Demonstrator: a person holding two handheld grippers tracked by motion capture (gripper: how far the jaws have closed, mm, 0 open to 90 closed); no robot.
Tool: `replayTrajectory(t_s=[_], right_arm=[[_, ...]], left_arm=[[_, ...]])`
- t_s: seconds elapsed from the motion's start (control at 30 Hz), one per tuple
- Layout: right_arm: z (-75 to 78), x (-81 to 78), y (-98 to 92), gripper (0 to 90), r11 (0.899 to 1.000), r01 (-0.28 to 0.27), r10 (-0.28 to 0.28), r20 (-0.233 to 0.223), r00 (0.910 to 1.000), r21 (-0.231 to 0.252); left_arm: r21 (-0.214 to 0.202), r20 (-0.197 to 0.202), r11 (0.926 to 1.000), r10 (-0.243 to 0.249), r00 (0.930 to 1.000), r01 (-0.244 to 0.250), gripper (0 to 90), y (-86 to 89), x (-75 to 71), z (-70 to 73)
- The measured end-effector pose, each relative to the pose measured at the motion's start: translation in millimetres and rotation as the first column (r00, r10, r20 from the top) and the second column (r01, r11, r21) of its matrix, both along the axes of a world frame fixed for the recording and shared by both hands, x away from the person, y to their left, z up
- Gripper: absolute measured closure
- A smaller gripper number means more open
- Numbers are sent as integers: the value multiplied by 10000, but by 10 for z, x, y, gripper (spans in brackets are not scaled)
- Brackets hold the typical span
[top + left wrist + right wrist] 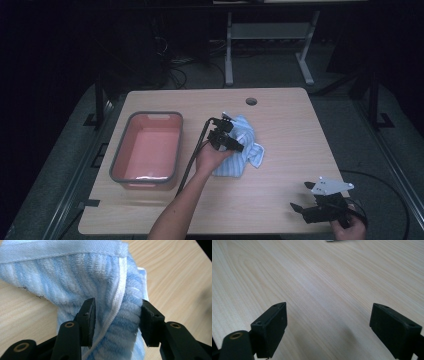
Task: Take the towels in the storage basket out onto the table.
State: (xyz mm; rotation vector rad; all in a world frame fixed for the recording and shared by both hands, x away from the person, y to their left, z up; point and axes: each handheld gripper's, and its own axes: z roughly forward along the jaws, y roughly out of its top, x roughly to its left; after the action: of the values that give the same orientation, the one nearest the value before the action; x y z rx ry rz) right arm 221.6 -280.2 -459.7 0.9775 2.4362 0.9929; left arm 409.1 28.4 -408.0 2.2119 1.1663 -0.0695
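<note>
Your left gripper [116, 322] sits right over the blue towel [82, 277] mid-table, jaws half open astride a fold, not pinching. The pink tub [146, 150] is toward the table's left edge; your right gripper [328, 327] hangs open, empty, at the near right corner.

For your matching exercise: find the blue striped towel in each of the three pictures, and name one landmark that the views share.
High view: the blue striped towel lies crumpled near the middle of the wooden table, under the left gripper, right of the pink tub.
Left gripper view: the towel covers the upper left and centre, a fold lying between the fingers.
Right gripper view: not in it.
Shared landmark: the pale wood-grain tabletop.
</note>
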Motion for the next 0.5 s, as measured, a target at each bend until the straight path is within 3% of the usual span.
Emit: replayTrajectory(t_s=[0.5], right_arm=[[-12, 0, -28, 138, 10000, 31, -31, -8, 10000, -17]], left_arm=[[-532, 161, 9986, -26, 9999, 35, 479, 218, -80, 53]])
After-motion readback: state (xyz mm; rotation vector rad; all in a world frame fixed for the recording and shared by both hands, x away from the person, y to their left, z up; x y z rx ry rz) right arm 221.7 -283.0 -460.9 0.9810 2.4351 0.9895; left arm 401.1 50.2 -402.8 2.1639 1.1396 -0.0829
